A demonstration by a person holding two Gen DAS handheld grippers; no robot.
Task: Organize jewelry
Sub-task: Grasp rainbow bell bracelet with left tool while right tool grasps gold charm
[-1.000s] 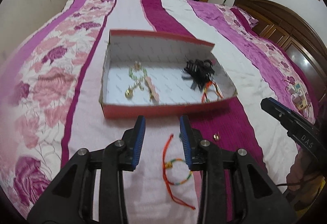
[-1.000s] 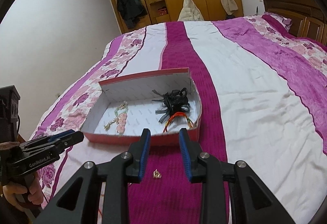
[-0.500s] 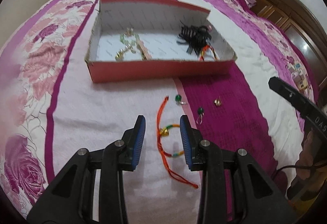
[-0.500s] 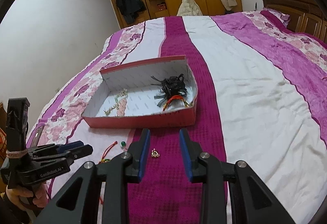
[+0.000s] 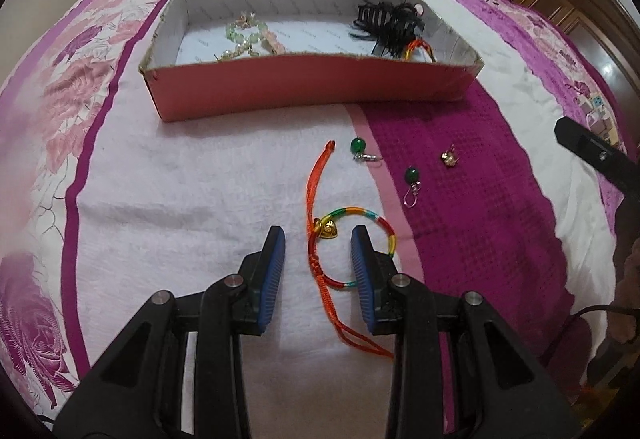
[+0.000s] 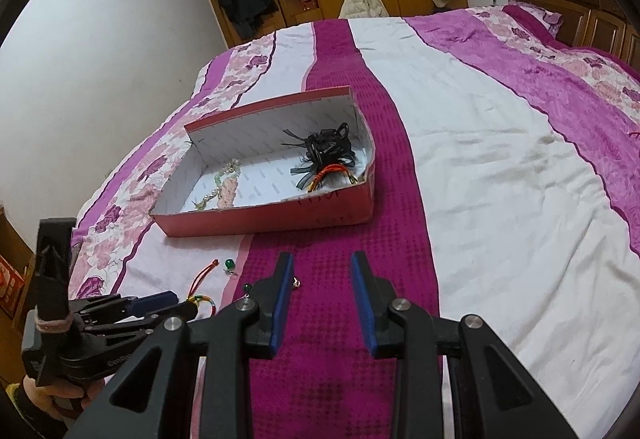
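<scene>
Looking down from the left wrist, the left gripper (image 5: 318, 245) hangs with jaws parted and empty astride the cord bracelet (image 5: 344, 239) on the bedspread (image 5: 180, 199), short of the red box (image 5: 312, 87); light, limp and snag-prone, it is best pinched near its gold charm (image 5: 329, 230); from the right wrist, the right gripper (image 6: 322, 275) is likewise parted and empty over the purple stripe; only the left view shows the whole bracelet.

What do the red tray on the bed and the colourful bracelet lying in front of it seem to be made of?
The red tray looks like thin cardboard: matte red outside, white printed lining, frayed corners. The bracelet appears to be braided cord in orange, green and yellow, with knotted tails; its small charm shines like gold-toned metal, though plastic is possible.
</scene>
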